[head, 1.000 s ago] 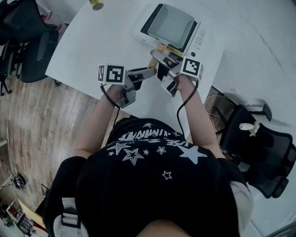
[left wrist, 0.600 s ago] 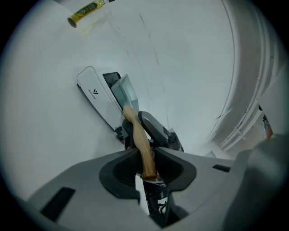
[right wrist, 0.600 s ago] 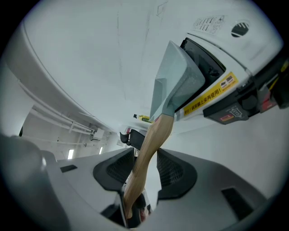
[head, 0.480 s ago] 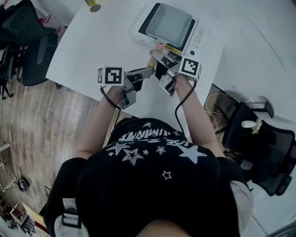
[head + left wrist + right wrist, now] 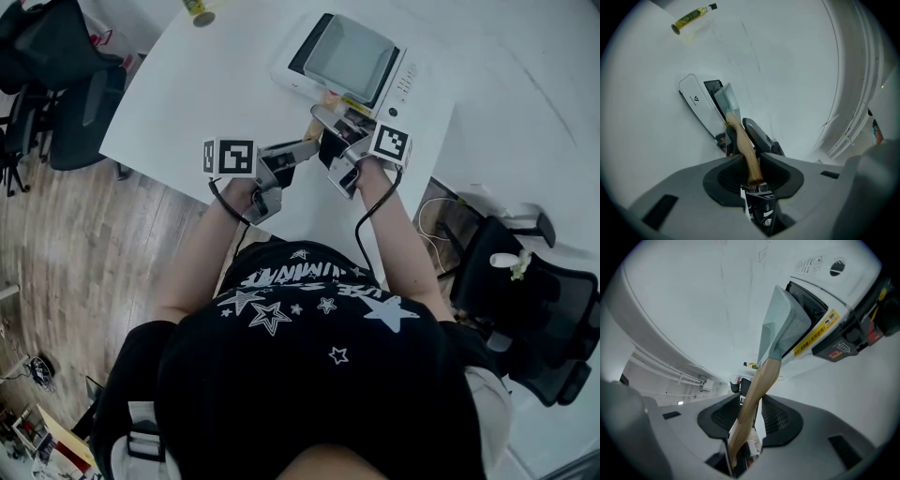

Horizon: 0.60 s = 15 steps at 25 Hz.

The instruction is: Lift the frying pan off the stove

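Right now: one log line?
stage: grasp | left gripper, right gripper: jaws just closed on pale wooden handle | grey square frying pan: on white stove

Your white table [image 5: 206, 84] carries a small yellow bottle [image 5: 197, 9] near its far edge. Dark office chairs flank it: one at your left [image 5: 66, 103] on the wooden floor [image 5: 84, 253], another at your right [image 5: 534, 309].

White table [image 5: 216, 84] w/ stove [image 5: 405, 82], bottle [image 5: 198, 11]
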{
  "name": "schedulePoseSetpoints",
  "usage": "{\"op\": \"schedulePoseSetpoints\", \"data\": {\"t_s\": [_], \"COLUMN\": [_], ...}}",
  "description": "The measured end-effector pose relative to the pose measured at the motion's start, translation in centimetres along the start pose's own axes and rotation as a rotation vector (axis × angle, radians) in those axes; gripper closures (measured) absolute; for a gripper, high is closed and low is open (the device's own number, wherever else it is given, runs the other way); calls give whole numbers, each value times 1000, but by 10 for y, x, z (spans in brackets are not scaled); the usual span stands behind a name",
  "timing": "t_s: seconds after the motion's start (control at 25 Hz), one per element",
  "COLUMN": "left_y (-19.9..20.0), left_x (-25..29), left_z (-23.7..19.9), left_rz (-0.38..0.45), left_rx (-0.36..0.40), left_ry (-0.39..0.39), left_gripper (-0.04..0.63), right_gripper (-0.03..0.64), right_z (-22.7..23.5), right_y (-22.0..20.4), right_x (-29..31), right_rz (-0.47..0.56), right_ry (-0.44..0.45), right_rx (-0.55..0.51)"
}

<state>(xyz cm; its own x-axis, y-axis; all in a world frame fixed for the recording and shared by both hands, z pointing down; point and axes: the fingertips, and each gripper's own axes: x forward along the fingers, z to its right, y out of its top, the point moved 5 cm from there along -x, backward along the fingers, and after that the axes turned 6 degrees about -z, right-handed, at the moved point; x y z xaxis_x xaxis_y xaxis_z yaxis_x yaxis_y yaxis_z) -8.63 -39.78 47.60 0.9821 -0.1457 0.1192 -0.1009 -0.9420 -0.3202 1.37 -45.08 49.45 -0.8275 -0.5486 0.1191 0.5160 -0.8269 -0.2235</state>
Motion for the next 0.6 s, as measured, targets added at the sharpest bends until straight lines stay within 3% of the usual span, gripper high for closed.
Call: {"op": "schedulePoseSetpoints", "data": {"t_s": [0.6], "left_y": [-17], "left_x": [-9], "left_z": [42], "left_rz": [73], "left_rx": [75], "left_ry": [-25], "left_gripper": [482], "right_gripper": [472], "right_z": [-47], "right_y": [-12], "right_x": [-15], "right_rz": [-44], "right_ry": [80], "right_rx": [-108]}}
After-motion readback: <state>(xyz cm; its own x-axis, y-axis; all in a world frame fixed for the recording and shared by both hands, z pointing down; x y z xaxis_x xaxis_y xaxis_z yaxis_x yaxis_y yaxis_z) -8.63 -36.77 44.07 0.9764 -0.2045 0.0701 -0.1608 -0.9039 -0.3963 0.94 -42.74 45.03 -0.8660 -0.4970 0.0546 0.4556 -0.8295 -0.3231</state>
